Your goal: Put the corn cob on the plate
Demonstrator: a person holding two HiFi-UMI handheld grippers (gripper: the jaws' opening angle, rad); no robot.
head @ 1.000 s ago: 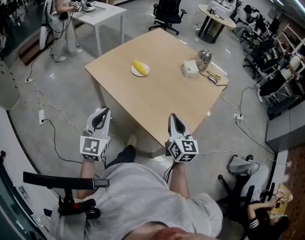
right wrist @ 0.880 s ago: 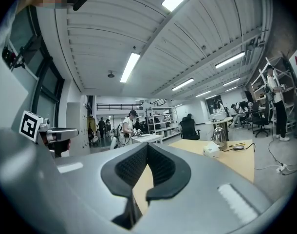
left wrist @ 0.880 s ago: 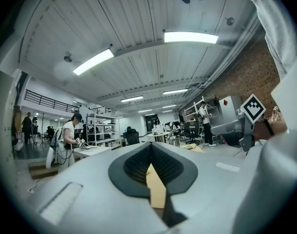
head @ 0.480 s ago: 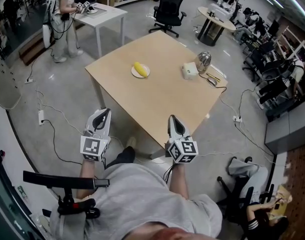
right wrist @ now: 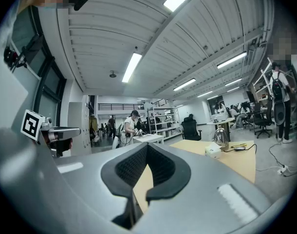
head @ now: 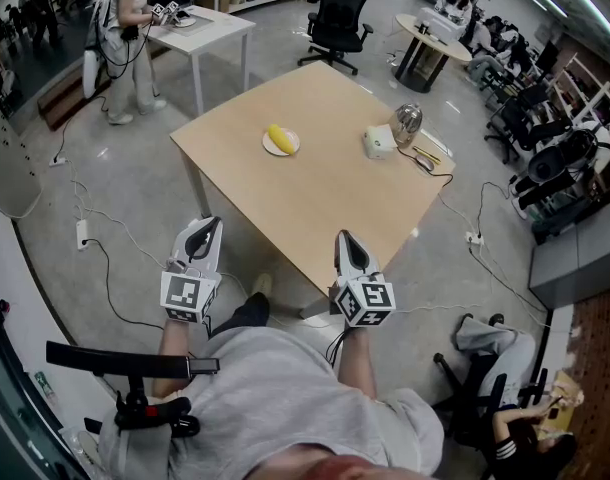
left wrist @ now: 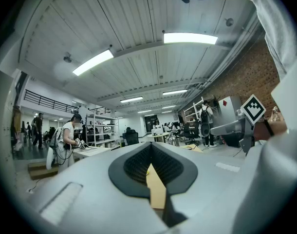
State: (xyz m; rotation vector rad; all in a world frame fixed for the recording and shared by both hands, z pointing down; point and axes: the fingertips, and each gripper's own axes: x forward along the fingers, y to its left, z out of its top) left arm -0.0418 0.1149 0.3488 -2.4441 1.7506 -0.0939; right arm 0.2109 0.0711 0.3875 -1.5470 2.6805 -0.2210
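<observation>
Lying on a small white plate (head: 281, 143) toward the far side of the counter (head: 325, 203): corn cob (head: 278, 134) (yellow). The left claw (head: 209, 225) and right claw (head: 344, 236) are each pressed together, nothing between, held short of the counter's near edge, well apart from the plate.

A large open workshop with a polished grey floor (head: 105, 158), a square light-wood table (head: 315, 208) at centre, a white table (head: 210, 26) at upper left, a black office chair (head: 337, 13) at top, a round table (head: 437, 30) at upper right, and strip lights (left wrist: 190, 38) on a ribbed white ceiling (left wrist: 139, 13).
</observation>
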